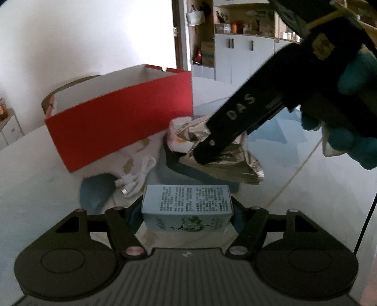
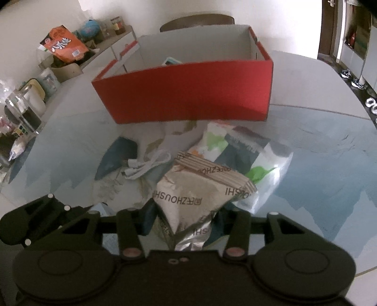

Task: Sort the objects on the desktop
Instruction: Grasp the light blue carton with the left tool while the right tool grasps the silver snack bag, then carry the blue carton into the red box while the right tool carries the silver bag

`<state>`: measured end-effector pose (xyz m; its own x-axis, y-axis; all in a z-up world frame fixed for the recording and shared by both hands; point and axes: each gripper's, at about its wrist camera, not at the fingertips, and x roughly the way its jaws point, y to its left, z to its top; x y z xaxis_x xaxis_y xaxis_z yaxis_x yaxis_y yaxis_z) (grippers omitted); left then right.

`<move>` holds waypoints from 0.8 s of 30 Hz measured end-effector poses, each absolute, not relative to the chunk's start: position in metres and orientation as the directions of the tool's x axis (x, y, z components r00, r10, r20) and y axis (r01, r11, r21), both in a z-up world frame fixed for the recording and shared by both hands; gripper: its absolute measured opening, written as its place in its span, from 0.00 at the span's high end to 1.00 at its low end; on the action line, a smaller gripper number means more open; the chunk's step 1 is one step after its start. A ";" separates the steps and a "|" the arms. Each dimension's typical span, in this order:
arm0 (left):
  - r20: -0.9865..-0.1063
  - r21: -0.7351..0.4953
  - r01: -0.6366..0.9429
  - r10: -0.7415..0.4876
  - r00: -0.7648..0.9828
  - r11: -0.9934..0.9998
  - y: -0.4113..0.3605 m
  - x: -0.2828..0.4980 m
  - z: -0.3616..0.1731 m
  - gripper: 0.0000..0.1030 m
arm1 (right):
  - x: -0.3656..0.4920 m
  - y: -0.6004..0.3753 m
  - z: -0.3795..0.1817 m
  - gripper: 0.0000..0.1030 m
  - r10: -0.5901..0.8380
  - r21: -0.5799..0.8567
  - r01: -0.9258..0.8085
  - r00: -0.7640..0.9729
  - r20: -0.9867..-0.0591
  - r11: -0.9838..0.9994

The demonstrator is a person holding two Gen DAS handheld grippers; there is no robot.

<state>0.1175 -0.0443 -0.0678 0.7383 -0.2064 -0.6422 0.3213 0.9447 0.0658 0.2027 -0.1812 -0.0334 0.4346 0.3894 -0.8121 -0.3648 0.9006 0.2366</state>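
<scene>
A small light-blue carton printed with text sits between the fingers of my left gripper, which is shut on its two sides. My right gripper is shut on a crumpled silver foil packet. In the left wrist view the same packet hangs from the black right gripper, held by a blue-gloved hand. Behind both stands an open red box with a small item inside. A white cable and a white-green pack lie on the table.
The glass-topped table runs off to the right. A side counter at the left holds an orange snack bag and a glass jar. A chair back rises behind the box. Cupboards stand across the room.
</scene>
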 end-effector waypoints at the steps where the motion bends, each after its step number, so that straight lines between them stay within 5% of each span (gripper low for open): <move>1: -0.642 0.059 0.315 -0.205 0.739 0.947 -0.042 0.119 -0.065 0.31 | 0.202 -0.182 -0.029 0.54 0.392 0.235 -0.370 0.438 -0.809 0.899; 24: -0.566 0.063 0.244 -0.167 0.807 0.968 -0.018 0.161 0.026 0.31 | 0.224 -0.186 0.047 0.54 0.414 0.195 -0.415 0.543 -0.731 0.889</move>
